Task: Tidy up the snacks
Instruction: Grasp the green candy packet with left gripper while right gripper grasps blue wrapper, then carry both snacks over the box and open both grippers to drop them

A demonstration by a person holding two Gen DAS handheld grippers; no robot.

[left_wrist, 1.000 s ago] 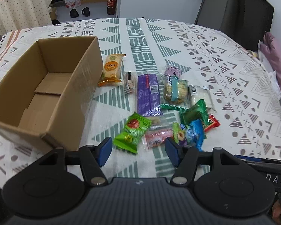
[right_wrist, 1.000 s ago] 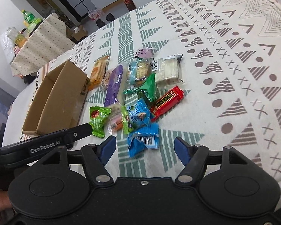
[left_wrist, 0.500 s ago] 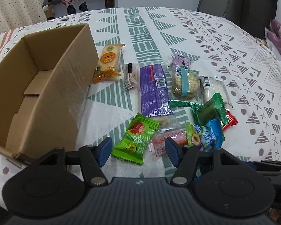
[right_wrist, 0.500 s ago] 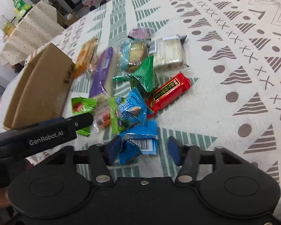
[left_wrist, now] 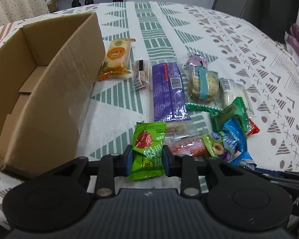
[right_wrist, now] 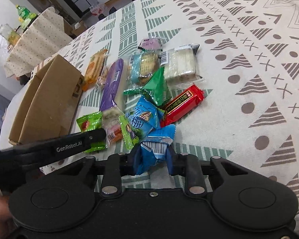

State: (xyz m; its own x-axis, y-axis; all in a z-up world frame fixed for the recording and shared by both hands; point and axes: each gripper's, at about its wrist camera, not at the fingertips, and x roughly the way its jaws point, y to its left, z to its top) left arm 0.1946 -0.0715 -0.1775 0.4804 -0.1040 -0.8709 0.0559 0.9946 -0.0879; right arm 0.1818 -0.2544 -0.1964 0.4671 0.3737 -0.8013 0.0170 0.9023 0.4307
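Note:
Several wrapped snacks lie in a loose pile on the patterned tablecloth. My left gripper (left_wrist: 146, 160) is shut on a bright green candy packet (left_wrist: 147, 151) at the pile's near edge; the same green candy packet (right_wrist: 90, 122) shows in the right wrist view behind the left gripper's arm. My right gripper (right_wrist: 152, 159) is shut on a blue snack packet (right_wrist: 154, 149) with a barcode. An open cardboard box (left_wrist: 39, 83) stands to the left of the pile, its inside bare. The cardboard box (right_wrist: 47, 103) appears at the left in the right wrist view too.
Other snacks in the pile: a long purple bar (left_wrist: 167, 91), an orange biscuit pack (left_wrist: 117, 57), a red bar (right_wrist: 182, 103), a green wrapper (right_wrist: 157, 87), a white wafer pack (right_wrist: 181, 63). A dotted-cloth table (right_wrist: 37, 39) with bottles stands beyond.
Both grippers moved down and forward to the pile and went from open to shut, the left on the green candy packet, the right on the blue packet.

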